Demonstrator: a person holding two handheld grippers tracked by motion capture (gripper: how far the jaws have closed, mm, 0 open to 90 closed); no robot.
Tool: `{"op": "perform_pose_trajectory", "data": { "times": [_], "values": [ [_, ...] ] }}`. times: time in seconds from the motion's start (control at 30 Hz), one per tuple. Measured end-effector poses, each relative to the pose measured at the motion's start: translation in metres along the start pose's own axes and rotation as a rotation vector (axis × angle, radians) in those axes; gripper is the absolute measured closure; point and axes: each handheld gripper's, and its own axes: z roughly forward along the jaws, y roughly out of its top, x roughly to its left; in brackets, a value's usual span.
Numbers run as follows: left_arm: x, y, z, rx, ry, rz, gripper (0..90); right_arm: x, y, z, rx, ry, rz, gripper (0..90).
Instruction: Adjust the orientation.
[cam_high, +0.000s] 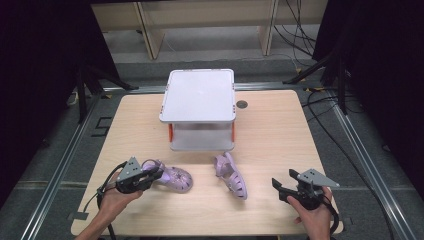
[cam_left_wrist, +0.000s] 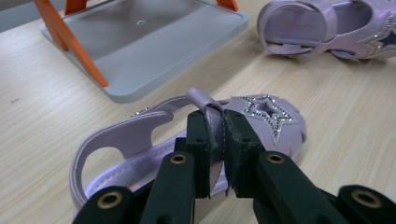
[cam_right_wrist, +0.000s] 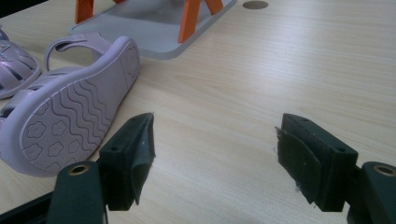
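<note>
left gripper (cam_left_wrist: 223, 140) is clamped on the strap of the left lilac sandal (cam_high: 170, 176), the one with the glittery star on the toe, sitting upright at the near left of the counter (cam_high: 270, 130). the second sandal (cam_high: 231, 175) lies tipped on its side near the middle, sole facing right, well apart from the first. right gripper (cam_right_wrist: 215, 154) rests at the near right with its jaws wide apart and nothing between them. a grey two-tier shelf rack (cam_high: 200, 95) with orange posts stands farther back in the centre.

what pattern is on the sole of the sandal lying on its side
Wavy ridges and small flower shapes on the lilac plastic sandal's sole, clearest in the right gripper view.
</note>
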Motion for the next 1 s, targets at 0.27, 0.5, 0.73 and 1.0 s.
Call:
{"op": "perform_pose_trajectory", "data": {
  "times": [0.27, 0.5, 0.73, 1.0],
  "values": [
    [-0.011, 0.0, -0.009, 0.002, -0.031, -0.082, 78.9, 0.0, 0.0, 0.0, -0.005, -0.002, -0.001, 27.8],
    [-0.025, -0.005, -0.023, 0.03, -0.081, -0.124, 73.7, 0.002, 0.0, 0.0, -0.005, -0.001, -0.003, 27.8],
    [-0.043, -0.007, -0.032, 0.06, -0.134, -0.1, 67.8, 0.001, 0.001, 0.0, 0.005, -0.006, -0.014, 27.8],
    [-0.054, -0.005, -0.033, 0.075, -0.192, -0.077, 62.8, 0.002, 0.001, 0.0, 0.009, 0.001, -0.007, 27.8]
  ]
}}
